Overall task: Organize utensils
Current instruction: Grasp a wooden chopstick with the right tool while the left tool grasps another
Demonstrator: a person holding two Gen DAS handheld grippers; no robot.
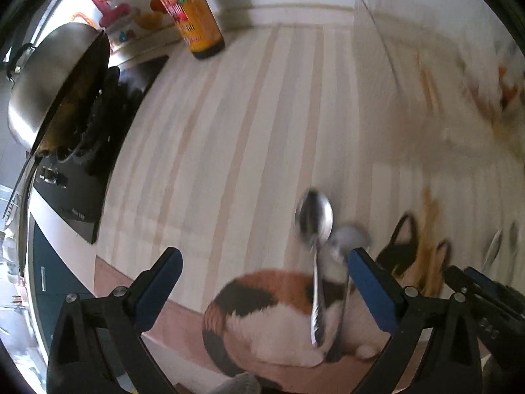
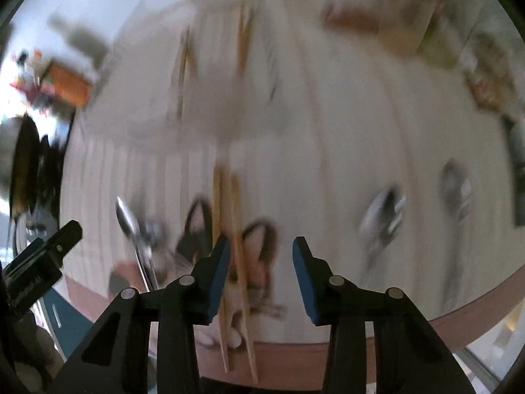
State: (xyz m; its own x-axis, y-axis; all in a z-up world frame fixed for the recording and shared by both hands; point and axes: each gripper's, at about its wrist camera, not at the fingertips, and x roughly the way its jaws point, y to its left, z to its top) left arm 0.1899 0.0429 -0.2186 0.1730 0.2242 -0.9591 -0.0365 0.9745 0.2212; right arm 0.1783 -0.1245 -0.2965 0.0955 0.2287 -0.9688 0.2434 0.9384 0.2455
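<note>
We look steeply down on a striped countertop (image 1: pixel 229 151), where a calico cat (image 1: pixel 272 315) sits below its front edge. At the far left stands a stove (image 1: pixel 85 151) with a steel pan (image 1: pixel 49 78), and a brown bottle (image 1: pixel 192 16) stands behind. Our left gripper (image 1: pixel 264 282) points down with its jaws spread wide and nothing pressed between the pads; 1 metal spoon (image 1: pixel 315 229) lies on the counter between them, handle toward us. Our right gripper (image 2: pixel 261 275) also tilts down, jaws partly apart, gripping nothing; 2 wooden chopsticks (image 2: pixel 229 229) lie just beside its left pad. Further spoons (image 2: pixel 384 216) lie blurred to the right.
</note>
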